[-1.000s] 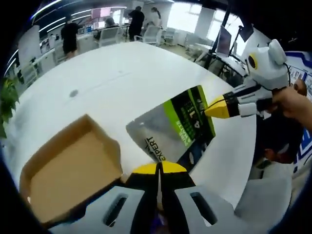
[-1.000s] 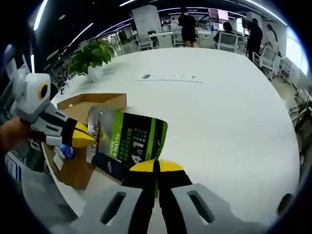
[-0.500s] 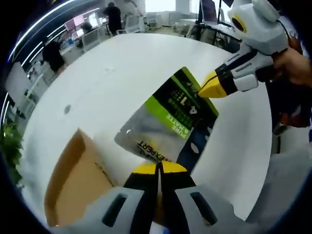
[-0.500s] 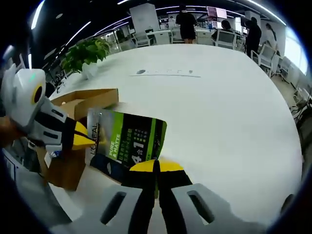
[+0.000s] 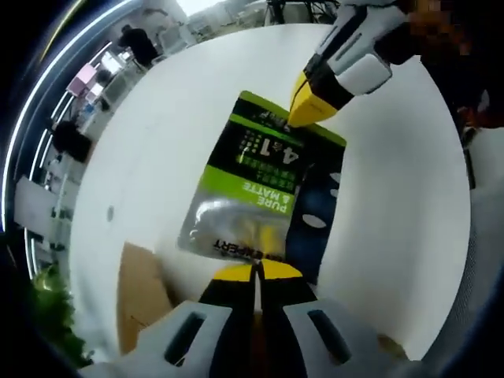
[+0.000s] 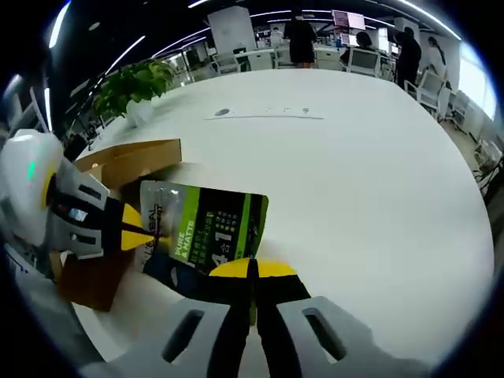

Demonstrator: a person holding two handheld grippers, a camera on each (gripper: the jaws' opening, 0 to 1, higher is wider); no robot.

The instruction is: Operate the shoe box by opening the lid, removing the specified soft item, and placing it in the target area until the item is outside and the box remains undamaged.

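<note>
Left gripper view: we hold pouch w/ both tools, left tool and right tool clamped on opposite edges, suspending it over white surface beside open box, apparently for placement.

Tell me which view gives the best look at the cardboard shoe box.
The right gripper view. There the shoe box shows its open top edge and a brown side wall beyond the green pouch, though the left gripper covers part of it. The left gripper view catches just one brown corner beside its own jaws.
</note>
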